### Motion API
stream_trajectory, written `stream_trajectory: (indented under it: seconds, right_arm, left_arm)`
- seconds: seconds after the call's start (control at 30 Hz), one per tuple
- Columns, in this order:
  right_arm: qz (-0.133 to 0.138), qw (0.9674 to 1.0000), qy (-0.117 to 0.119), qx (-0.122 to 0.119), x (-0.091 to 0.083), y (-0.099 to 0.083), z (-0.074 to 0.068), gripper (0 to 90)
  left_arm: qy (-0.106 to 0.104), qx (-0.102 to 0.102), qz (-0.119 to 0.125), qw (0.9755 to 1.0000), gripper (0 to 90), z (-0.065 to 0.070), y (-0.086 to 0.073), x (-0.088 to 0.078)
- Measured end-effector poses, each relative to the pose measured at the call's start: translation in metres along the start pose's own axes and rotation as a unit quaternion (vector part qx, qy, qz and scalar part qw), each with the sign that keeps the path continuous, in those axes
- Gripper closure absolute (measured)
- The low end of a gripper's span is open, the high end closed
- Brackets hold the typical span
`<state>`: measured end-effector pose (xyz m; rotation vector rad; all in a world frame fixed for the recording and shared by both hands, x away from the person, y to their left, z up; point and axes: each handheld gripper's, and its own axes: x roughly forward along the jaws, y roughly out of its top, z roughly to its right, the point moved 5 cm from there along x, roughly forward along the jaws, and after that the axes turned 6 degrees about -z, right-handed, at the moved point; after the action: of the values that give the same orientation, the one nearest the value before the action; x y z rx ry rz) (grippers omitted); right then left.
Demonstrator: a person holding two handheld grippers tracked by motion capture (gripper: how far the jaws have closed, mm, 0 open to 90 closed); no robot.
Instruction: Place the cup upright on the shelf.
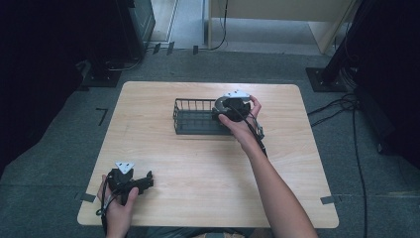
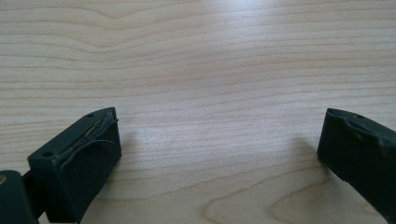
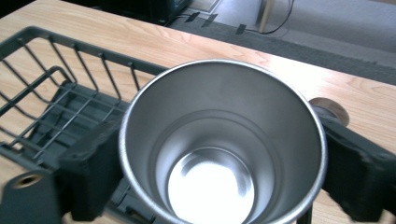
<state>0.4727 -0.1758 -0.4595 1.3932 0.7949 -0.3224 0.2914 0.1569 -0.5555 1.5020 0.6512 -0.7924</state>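
right gripper (image 3: 205,177): I had it clamped on the steel cup (image 3: 219,140), rim up
cup: above wire basket (image 3: 56,93) end
left gripper (image 2: 219,154): wide, empty, on table (image 2: 210,56)
tip: I'd lower upright, clear the basket rim

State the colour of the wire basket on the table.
The wire basket is dark grey, nearly black; the right gripper view shows it best.

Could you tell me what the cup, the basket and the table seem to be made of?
The cup looks like brushed stainless steel: silver walls with soft reflections and a bright mirrored base. The basket seems to be metal wire with a dark matt coating, judging by its thin welded rods. The table shows pale wood grain, possibly laminate or veneer, with a smooth, faintly glossy finish.
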Motion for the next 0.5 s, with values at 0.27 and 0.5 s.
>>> stream_trajectory:
  seconds: [0.27, 0.5]
  right_arm:
    - [0.003, 0.9999, 0.011, -0.004, -0.016, 0.002, 0.001, 0.6]
    - [0.016, 0.9999, -0.006, 0.001, -0.028, -0.003, 0.01, 0.0]
  left_arm:
    - [0.0, 0.0, 0.0, 1.0, 0.0, 0.0, 0.0, 0.0]
    - [0.0, 0.0, 0.0, 1.0, 0.0, 0.0, 0.0, 0.0]
